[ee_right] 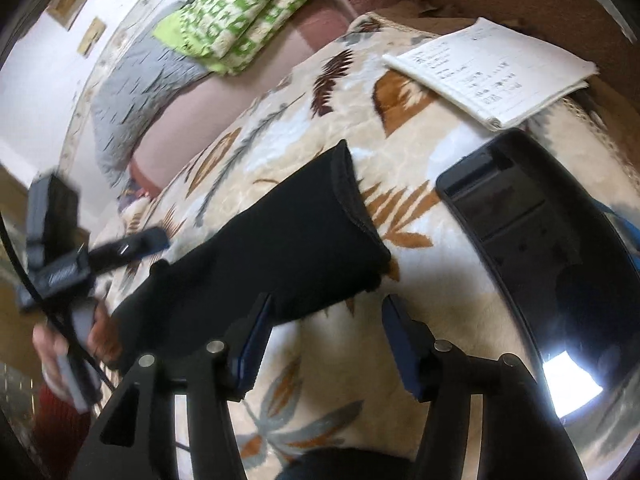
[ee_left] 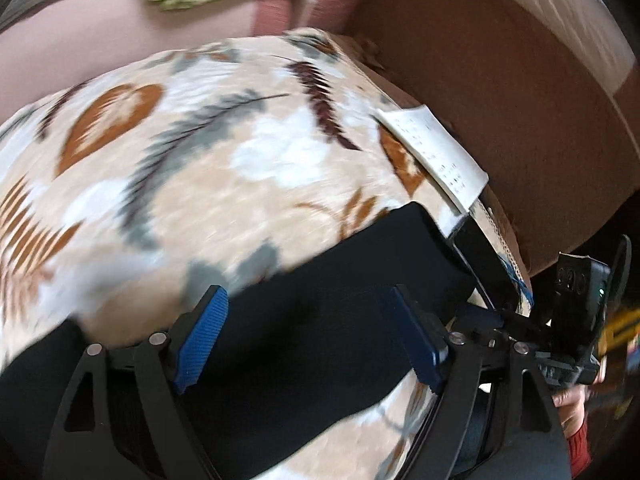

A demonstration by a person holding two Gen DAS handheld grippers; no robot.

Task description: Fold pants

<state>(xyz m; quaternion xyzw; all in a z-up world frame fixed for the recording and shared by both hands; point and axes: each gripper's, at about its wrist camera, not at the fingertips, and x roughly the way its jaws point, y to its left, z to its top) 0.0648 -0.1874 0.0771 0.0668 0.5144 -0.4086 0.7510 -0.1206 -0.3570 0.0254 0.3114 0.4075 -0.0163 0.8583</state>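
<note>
Lying flat on blanket [ee_right: 432, 264]: black pants [ee_right: 288, 240], nothing contained.

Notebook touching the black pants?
Apart. Right wrist view shows patterned blanket between the notebook and the pants hem.

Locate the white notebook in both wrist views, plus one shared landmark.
Left wrist: notebook right of centre, seen edge-on at the leaf-print blanket's right edge.
Right wrist: notebook upper right, lying open-faced on the blanket.
Shared landmark: black pants lying across the blanket in both.
</note>
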